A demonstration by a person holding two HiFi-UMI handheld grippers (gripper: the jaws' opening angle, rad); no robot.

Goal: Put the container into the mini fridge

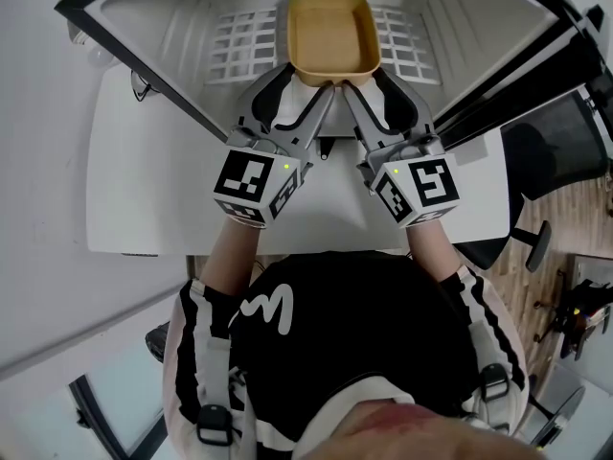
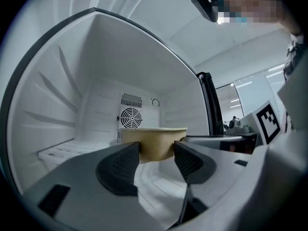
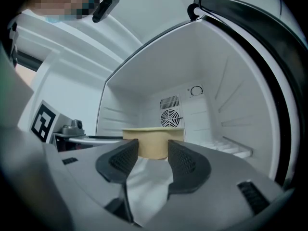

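A tan rectangular container (image 1: 330,32) sits open-topped inside the white mini fridge (image 1: 192,17), near its front edge. My left gripper (image 1: 308,82) points at the container's near left part and my right gripper (image 1: 364,82) at its near right part, tips at the near wall. In the left gripper view the container (image 2: 154,143) shows just beyond the left gripper (image 2: 156,160), wider than the gap between the jaws. The right gripper view shows the same: the container (image 3: 153,142) stands past the right gripper (image 3: 153,158). Both grippers are open; whether the tips touch the wall is unclear.
The fridge has a round fan grille (image 2: 129,118) on its back wall and a white ribbed shelf (image 1: 239,41) beside the container. Its black frame edges (image 1: 124,56) flare out on both sides. It stands on a white table (image 1: 144,180). A black office chair (image 1: 546,151) is to the right.
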